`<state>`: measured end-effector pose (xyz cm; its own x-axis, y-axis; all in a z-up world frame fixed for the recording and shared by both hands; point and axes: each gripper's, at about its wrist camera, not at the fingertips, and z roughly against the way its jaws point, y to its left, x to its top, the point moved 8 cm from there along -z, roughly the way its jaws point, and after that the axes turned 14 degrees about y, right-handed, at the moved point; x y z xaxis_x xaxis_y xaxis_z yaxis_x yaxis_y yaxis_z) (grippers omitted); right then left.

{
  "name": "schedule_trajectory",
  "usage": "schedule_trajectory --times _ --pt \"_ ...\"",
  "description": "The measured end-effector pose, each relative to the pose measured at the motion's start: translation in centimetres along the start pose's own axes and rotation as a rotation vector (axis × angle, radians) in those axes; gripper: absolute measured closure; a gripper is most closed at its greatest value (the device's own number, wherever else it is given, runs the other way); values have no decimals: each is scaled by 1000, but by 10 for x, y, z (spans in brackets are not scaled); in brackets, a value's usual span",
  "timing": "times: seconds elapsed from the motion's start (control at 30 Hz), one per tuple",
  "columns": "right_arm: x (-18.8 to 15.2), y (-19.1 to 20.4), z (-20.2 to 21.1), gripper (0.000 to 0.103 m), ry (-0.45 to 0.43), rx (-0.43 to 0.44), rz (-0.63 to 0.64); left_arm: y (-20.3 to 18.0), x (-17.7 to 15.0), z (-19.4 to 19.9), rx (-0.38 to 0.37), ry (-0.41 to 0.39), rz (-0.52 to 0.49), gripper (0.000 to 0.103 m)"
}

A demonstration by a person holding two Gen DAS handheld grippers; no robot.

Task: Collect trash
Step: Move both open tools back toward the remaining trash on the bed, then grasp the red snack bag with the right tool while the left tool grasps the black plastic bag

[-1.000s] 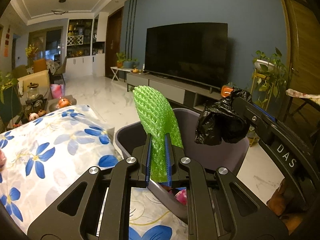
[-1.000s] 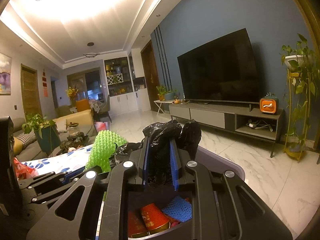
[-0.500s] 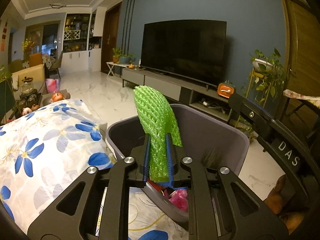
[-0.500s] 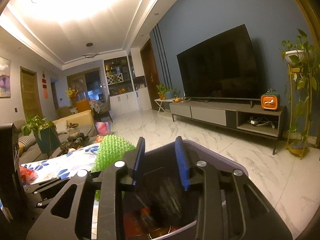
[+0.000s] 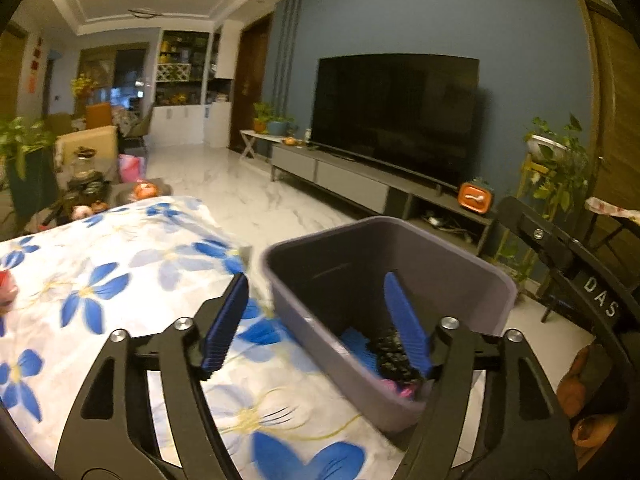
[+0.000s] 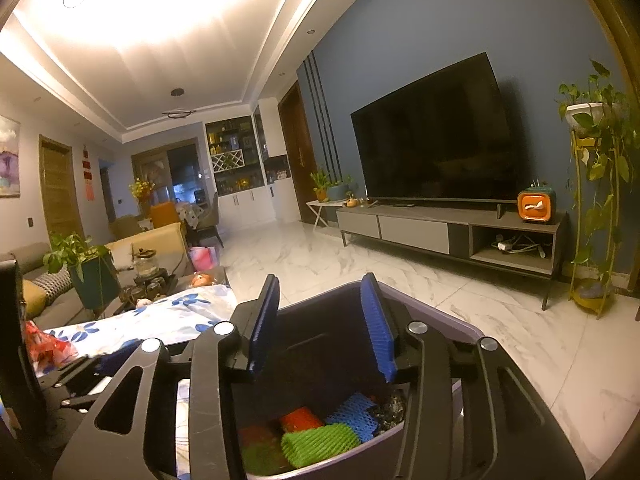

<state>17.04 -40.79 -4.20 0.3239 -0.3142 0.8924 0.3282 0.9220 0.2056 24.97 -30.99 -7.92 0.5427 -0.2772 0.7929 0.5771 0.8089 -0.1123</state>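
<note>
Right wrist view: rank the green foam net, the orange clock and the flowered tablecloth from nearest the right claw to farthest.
1. Green foam net, in the bin just below the right claw.
2. Flowered tablecloth, off to the left.
3. Orange clock, on the far TV stand, right.

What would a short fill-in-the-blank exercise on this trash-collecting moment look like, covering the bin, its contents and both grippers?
1. The green foam net lies inside the grey ____.
2. In the bin, the net next to the green one is ____ in colour.
3. The left gripper, jaws just opened, holds ____.
4. The cloth beside the bin is printed with blue ____.

Missing words: bin; blue; nothing; flowers
</note>
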Motion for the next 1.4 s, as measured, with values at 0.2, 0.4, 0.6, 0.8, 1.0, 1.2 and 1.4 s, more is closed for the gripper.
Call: schedule_trajectory --times 0.2,0.4,0.6,0.8,1.0,1.2,1.4 --pt "-15 12 7 37 16 1 22 44 -15 32 138 -14 95 18" --pt "-29 29 16 23 41 16 35 92 -34 68 266 -13 182 13" --pt "-39 54 27 17 56 55 59 126 -49 105 372 -27 241 12" --pt "-43 87 38 14 57 106 95 158 -62 142 429 -41 298 12" --pt "-51 123 45 7 57 159 126 182 -74 171 479 -61 338 12" --pt "-62 164 46 7 72 200 187 215 -90 193 531 -66 392 12" --pt "-69 222 36 7 93 274 256 262 -108 217 614 -66 456 12"
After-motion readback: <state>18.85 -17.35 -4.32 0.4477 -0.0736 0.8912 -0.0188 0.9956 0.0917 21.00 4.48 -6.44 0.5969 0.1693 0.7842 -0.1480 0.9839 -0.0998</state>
